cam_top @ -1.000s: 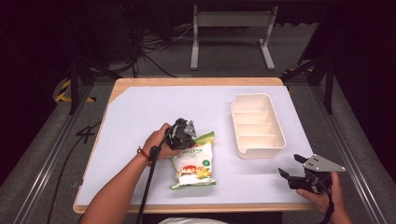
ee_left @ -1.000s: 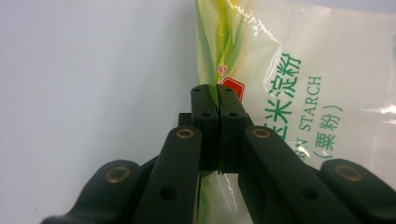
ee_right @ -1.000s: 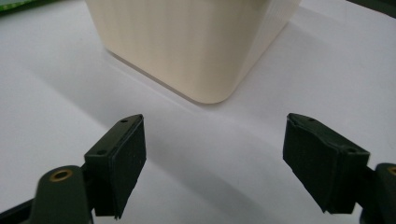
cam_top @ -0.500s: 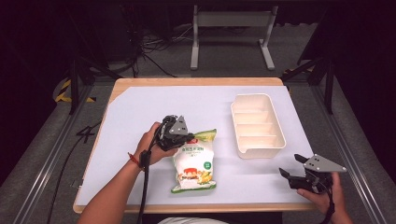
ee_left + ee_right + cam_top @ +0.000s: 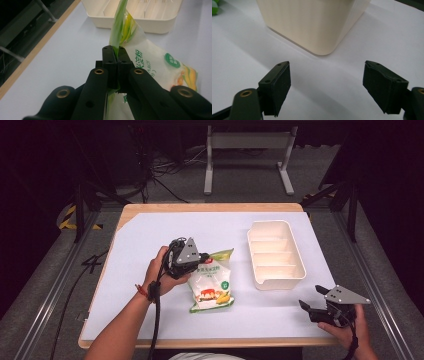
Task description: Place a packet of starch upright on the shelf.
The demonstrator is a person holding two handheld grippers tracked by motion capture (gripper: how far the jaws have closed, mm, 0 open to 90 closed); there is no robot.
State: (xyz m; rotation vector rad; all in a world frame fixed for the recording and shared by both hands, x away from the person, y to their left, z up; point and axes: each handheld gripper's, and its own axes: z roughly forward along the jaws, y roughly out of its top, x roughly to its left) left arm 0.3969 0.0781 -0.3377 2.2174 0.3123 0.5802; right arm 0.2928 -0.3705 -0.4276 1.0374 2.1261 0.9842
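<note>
The left gripper (image 5: 200,260) has its fingers clamped on the green top edge of the snack bag (image 5: 212,285), mid-tabletop, left of the divided tray (image 5: 276,254). The right gripper (image 5: 312,302) sits near right, fingers apart.

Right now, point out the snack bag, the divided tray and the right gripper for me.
snack bag (image 5: 210,287), high view, on its white printed front.
divided tray (image 5: 256,236), high view, on its far left rim.
right gripper (image 5: 314,300), high view, midway between its open jaws.
</note>
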